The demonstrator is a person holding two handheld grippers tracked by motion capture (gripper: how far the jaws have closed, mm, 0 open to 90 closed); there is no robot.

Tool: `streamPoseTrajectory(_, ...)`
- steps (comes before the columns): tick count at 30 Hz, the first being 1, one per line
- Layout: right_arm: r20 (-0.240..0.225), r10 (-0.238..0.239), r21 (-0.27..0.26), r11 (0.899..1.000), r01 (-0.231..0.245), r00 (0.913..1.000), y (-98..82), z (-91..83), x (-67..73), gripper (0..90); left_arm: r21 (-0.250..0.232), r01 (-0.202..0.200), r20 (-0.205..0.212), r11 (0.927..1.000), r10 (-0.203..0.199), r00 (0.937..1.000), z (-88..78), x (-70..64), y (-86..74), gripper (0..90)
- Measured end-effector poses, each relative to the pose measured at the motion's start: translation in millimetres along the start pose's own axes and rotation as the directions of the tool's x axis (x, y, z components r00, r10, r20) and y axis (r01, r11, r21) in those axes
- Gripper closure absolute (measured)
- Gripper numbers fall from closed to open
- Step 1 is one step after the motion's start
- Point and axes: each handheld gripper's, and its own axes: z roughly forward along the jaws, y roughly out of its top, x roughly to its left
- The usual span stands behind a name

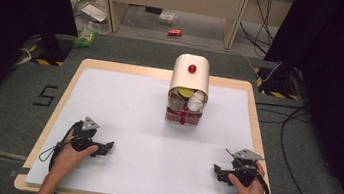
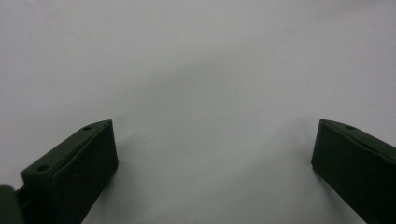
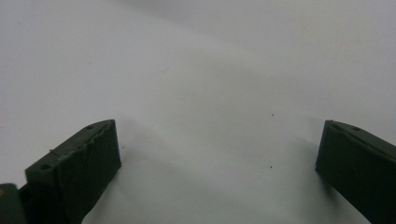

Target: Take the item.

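Note:
A cream container (image 1: 191,77) with a rounded lid and a red knob (image 1: 192,69) stands at the far middle of the table. Its clear front shows white, yellow and red items inside. My left gripper (image 1: 108,147) rests near the front left of the white sheet, held by a hand, its tips pointing toward the middle. My right gripper (image 1: 216,171) lies near the front right, also in a hand, tips pointing inward. In the left gripper view the left gripper (image 2: 212,149) stands open over bare white sheet. In the right gripper view the right gripper (image 3: 217,149) is likewise open with nothing between its jaws.
The white sheet (image 1: 127,116) covers the wooden table (image 1: 54,112). Beyond the table lie grey floor, cables (image 1: 290,143) at the right, a red can (image 1: 174,33) and scattered items by wooden furniture.

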Motion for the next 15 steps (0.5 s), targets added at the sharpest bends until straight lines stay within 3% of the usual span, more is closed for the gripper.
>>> streamPoseTrajectory(4, -0.001, 0.005, -0.005, 1.000, -0.005, 1.0000, -0.1, -0.7, 0.0, 2.1, 0.000, 0.000, 0.000, 1.0000, 0.000, 1.0000, 0.0, 0.0, 0.0, 0.0)
streamPoseTrajectory(6, -0.009, -0.004, -0.038, 0.999, 0.004, 1.0000, 0.1, -3.6, -0.6, 20.5, 0.000, 0.000, 0.000, 1.0000, 0.000, 1.0000, 0.0, 0.0, 0.0, 0.0)
streamPoseTrajectory(8, -0.015, 0.005, -0.043, 0.999, -0.006, 0.9999, 0.9, -4.8, 0.4, 21.5, 0.000, 0.000, 0.000, 1.0000, 0.000, 1.0000, 0.0, 0.0, 0.0, 0.0)
streamPoseTrajectory(9, -0.017, -0.005, -0.067, 0.998, 0.004, 0.9998, 3.5, -6.3, 2.0, 12.0, 0.000, 0.000, 0.000, 1.0000, 0.000, 1.0000, 0.0, 0.0, 0.0, 0.0)
streamPoseTrajectory(12, -0.024, -0.020, -0.093, 0.995, 0.018, 0.9995, 6.9, -8.7, 6.0, 19.7, 0.000, 0.000, 0.000, 1.0000, 0.000, 1.0000, 0.0, 0.0, 0.0, 0.0)
streamPoseTrajectory(13, -0.031, -0.029, -0.108, 0.994, 0.026, 0.9991, 9.5, -10.6, 9.1, 15.6, 0.000, 0.000, 0.000, 1.0000, 0.000, 1.0000, 0.0, 0.0, 0.0, 0.0)
streamPoseTrajectory(15, -0.044, -0.058, -0.148, 0.988, 0.051, 0.9973, 16.2, -14.2, 16.6, 17.8, 0.000, 0.000, 0.000, 1.0000, 0.000, 1.0000, 0.0, 0.0, 0.1, 0.0)
